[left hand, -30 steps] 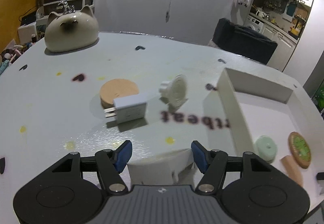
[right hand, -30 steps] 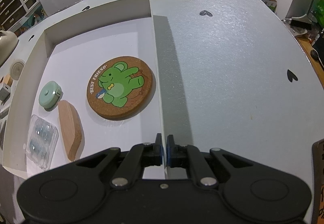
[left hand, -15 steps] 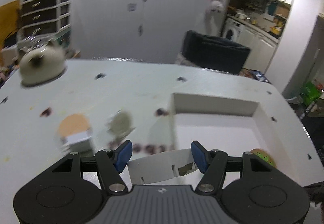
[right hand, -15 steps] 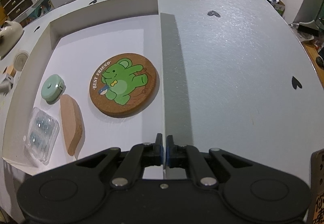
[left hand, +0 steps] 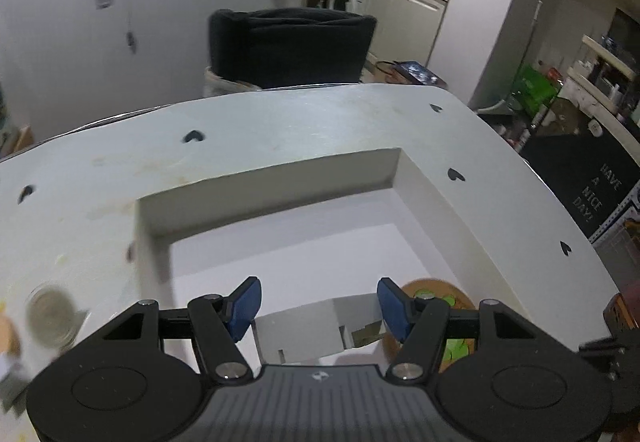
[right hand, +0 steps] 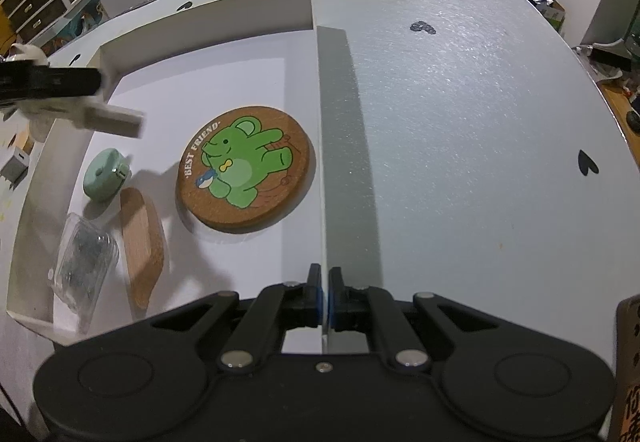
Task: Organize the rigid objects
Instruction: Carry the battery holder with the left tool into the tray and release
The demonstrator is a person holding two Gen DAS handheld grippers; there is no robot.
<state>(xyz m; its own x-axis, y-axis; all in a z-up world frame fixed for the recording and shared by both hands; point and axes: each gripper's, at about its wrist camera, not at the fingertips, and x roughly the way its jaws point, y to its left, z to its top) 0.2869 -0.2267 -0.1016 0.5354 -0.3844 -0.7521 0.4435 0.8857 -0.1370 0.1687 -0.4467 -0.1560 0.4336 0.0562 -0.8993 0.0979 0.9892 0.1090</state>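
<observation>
R gripper [right hand: 323, 296]: fingers pinched on near wall of white box [right hand: 316, 90], steadying it. L gripper [left hand: 318, 308]: fingers wide apart, nothing clamped betw pads; a white folded card-like piece [left hand: 316, 326] sits in the gap, attachment unclear. L hovers above box interior.

Already in box: frog coaster [right hand: 246, 168], mint round case [right hand: 105, 174], cork piece [right hand: 140, 242], clear blister pack [right hand: 82, 256].

Left on worktop [right hand: 460, 122], outside L wall: grey plug adapter [right hand: 15, 166], blurred round white item [left hand: 52, 316]. Judged past halfway; a few items to go.
</observation>
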